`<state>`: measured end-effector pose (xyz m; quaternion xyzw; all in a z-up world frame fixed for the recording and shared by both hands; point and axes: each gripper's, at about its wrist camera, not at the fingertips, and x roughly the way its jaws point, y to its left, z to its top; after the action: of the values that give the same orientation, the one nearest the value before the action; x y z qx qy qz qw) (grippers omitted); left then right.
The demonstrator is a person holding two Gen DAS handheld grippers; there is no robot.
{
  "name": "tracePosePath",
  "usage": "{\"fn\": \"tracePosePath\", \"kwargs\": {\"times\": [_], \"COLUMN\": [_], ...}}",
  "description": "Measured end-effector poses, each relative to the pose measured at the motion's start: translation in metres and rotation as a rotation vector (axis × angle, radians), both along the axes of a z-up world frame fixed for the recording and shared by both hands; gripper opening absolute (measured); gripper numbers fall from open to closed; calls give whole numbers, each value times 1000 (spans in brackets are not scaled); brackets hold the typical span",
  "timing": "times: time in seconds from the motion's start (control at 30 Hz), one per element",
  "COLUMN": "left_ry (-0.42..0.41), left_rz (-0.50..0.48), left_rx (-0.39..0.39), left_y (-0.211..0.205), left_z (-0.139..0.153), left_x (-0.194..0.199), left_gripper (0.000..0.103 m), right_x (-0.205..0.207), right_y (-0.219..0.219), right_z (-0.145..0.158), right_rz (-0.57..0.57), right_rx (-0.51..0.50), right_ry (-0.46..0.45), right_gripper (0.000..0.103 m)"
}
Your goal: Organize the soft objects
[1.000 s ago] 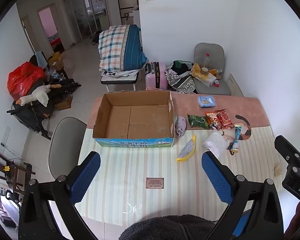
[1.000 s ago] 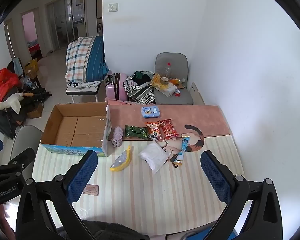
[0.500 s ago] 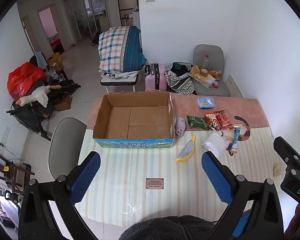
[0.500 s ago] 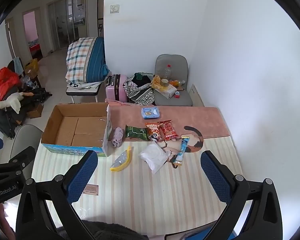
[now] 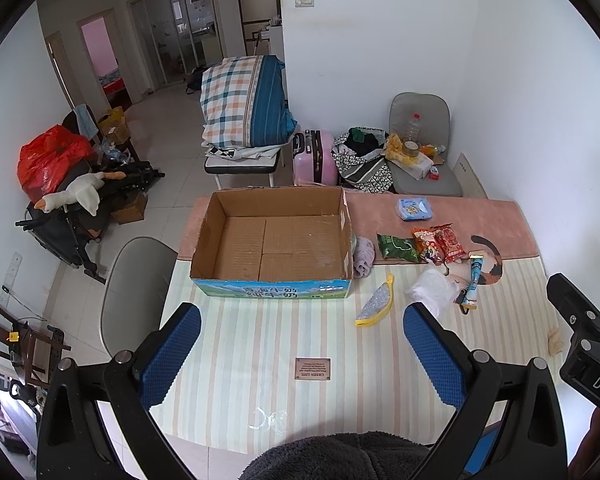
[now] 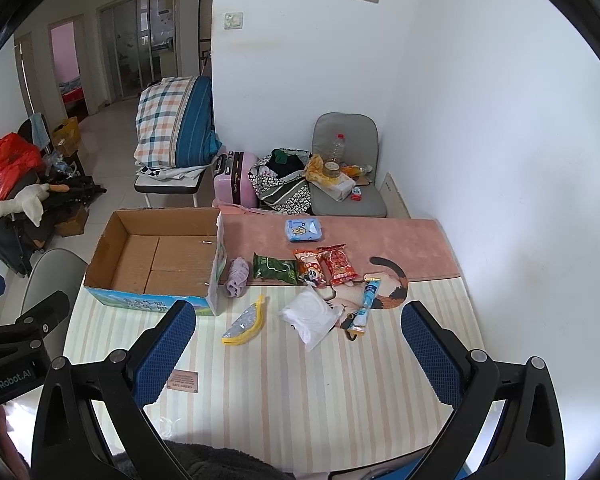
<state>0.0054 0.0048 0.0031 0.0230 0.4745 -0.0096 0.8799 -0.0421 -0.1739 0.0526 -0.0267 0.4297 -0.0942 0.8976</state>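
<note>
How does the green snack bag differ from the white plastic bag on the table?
The green snack bag is dark, printed and opaque; the white plastic bag is plain and pale. The green snack bag looks filled and neatly rectangular, while the white plastic bag lies crumpled. The green one sits at the pink mat's edge, the white one on the striped cloth. Both lie outside the cardboard box.

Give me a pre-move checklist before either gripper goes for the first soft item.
1. Cardboard box empty and open on top: ok.
2. Left gripper jaws apart, holding nothing: ok.
3. Right gripper jaws apart, holding nothing: ok.
4. Purple rolled cloth uncovered, lying beside the box: ok.
5. Yellow-edged pouch lies apart from the white bag: ok.
6. Which of the packets count as soft: cannot tell.
</note>
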Motion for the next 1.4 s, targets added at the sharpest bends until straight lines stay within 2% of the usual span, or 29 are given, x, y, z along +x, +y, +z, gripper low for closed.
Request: {"fn": "tracePosePath", "kwargs": {"times": [1.4], "left_ry": [-19], "left_rz": [4], "left_rx": [1], "left_y": [9], "left_z": [11], "left_x": [-3], "left_gripper": [103], "right_x": [2], "right_y": [2], "right_z": [0], "right_rz": [12], "right_rx": [2], "right_ry": [-13], "right_gripper": [103]}}
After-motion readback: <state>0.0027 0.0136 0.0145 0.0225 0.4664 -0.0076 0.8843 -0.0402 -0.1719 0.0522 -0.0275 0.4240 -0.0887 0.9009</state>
